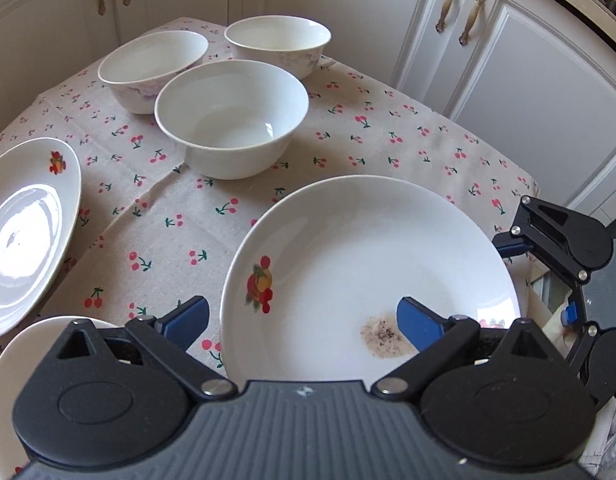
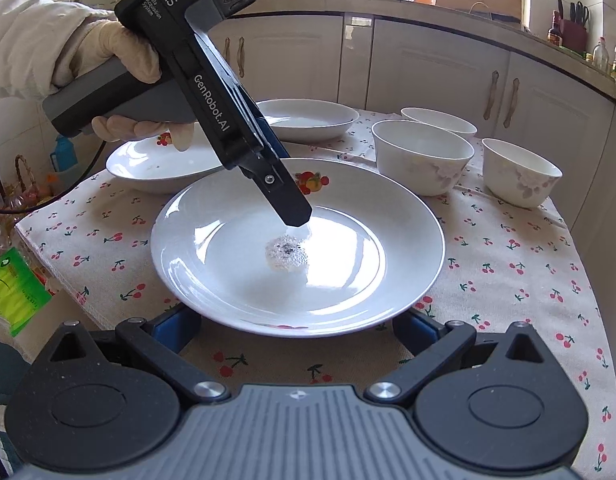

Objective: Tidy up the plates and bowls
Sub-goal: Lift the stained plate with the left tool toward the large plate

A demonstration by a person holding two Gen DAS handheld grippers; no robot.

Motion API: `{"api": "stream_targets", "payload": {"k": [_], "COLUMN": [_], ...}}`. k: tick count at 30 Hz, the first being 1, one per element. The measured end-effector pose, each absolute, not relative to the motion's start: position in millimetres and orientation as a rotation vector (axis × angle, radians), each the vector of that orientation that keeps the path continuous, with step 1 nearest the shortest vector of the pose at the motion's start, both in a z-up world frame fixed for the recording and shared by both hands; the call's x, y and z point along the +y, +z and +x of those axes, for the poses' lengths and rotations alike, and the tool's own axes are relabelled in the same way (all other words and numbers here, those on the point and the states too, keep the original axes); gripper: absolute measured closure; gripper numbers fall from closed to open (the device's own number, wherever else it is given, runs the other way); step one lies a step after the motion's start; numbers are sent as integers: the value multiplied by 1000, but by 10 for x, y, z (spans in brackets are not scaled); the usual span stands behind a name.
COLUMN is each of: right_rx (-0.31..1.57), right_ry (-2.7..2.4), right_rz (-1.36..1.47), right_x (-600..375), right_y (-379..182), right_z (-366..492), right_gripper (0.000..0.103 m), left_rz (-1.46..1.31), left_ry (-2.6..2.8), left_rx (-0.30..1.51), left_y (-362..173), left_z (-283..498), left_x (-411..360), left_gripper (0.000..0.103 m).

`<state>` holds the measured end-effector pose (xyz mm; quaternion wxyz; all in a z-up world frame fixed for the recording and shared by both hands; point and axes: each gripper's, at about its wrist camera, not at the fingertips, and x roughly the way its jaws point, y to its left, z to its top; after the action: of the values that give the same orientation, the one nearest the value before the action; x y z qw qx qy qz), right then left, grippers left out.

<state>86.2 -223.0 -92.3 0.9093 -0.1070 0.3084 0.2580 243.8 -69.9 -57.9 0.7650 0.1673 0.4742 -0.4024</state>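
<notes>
Left gripper (image 1: pixel 303 322) stood wide over the soiled fruit-print plate (image 1: pixel 372 248).
Right gripper (image 2: pixel 295 330) seemingly gaped wide, empty, beside its near rim.

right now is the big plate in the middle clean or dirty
Dirty. The big plate has a speckled patch of residue at its centre, also visible in the left wrist view; the rest looks white and bare.
</notes>
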Motion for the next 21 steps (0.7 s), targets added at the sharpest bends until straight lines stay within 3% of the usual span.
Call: {"api": "stream_targets", "payload": {"k": [21], "right_rx": [666], "right_ry": [530], "right_rz": [-225], "right_x": [-2195], "right_y": [-917], "right_z": [920], "right_gripper": [0], "left_rz": [422], "left_ry": [-1049], "left_rx": [1193], "left_y": [-601], "left_z": [2666], "left_x": [-865], "left_gripper": [6]}}
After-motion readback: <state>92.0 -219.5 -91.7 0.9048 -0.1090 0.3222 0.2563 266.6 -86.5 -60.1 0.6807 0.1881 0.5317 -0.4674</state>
